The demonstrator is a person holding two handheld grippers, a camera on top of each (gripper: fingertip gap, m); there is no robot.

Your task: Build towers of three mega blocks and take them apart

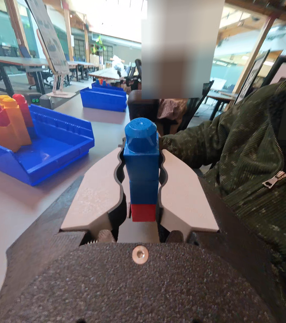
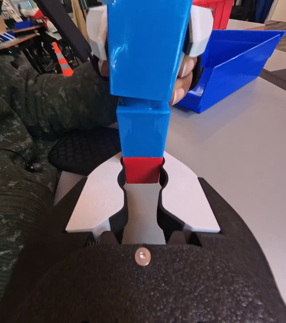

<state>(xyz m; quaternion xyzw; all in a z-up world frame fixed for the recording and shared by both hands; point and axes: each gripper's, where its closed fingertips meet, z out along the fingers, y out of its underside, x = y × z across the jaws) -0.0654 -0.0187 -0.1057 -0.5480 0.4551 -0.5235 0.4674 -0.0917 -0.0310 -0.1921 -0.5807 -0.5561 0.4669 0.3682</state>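
A tower of three mega blocks is held between both grippers: a top blue block (image 1: 141, 166) with its round stud (image 1: 140, 131), a middle blue block (image 1: 144, 192) and a red bottom block (image 1: 143, 212). My left gripper (image 1: 141, 157) is shut on the top blue block. In the right wrist view my right gripper (image 2: 142, 167) is shut on the red block (image 2: 142, 170). The middle blue block (image 2: 143, 134) and top blue block (image 2: 147, 52) rise beyond it. The left gripper (image 2: 147, 35) clamps the top one. A narrow gap shows the middle block's stud (image 2: 144, 103).
A blue bin (image 1: 54, 153) on the grey table (image 1: 7, 192) holds several red and orange block towers (image 1: 7, 125). A second blue bin (image 1: 103, 101) stands farther back. The person's green jacket (image 1: 234, 157) fills the right. A blue bin (image 2: 234, 70) lies on the table (image 2: 226, 139). The left gripper's tips are roughly 9 cm from the right gripper's.
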